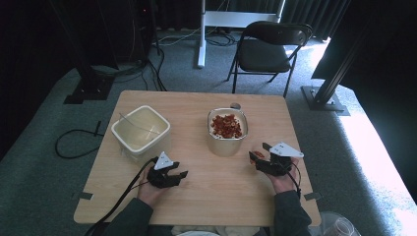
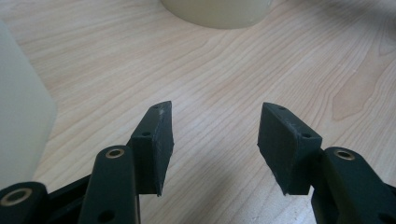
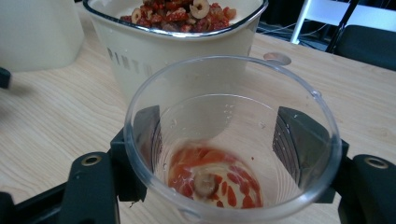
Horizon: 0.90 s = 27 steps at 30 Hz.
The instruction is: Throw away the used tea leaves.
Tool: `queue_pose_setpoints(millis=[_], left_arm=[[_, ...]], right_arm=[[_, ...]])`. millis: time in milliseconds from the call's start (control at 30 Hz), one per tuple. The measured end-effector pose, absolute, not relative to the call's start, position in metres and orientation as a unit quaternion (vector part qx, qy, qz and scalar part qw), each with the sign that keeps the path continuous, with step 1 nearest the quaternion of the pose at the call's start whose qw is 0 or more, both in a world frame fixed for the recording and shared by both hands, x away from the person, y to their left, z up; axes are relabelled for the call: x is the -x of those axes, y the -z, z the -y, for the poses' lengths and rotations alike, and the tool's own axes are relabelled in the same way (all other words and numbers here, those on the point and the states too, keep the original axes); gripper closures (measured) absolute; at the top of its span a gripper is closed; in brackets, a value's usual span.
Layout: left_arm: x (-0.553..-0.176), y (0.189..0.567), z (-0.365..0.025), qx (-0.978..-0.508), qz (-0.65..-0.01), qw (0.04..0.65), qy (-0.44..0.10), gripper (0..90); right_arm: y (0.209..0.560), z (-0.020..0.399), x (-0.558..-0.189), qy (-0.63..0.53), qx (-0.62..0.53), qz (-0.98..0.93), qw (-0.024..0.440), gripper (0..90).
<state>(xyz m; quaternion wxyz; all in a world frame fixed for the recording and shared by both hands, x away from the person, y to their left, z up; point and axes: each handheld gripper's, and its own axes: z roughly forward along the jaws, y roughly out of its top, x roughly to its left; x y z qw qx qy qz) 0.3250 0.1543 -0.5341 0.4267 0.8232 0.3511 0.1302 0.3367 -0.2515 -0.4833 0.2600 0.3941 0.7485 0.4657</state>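
Grey carpet is spreading around a light wooden table (image 1: 206,196), with a black folding chair (image 1: 268,49) standing beyond. On it, an empty cream tub (image 1: 140,130) is sitting left of a cream container (image 1: 227,132) heaped with red dried fruit; its embossed lettering is too faint to read. Judging by this, fruit is being portioned out. The right gripper (image 3: 224,140) is clamping a clear plastic cup (image 3: 233,154) holding a few pieces, just beside that container, probably needing careful tipping next. The left gripper (image 2: 215,144) is hovering wide open, empty.
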Motion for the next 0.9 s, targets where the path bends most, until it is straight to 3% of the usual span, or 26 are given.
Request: queue_pose_setpoints(millis=[900], left_arm=[[-0.327,0.543,-0.148,-0.838,-0.346,0.402,-0.128,45.8]], right_arm=[[0.468,0.251,-0.334,-0.474,-0.397,-0.735,0.278,31.9]])
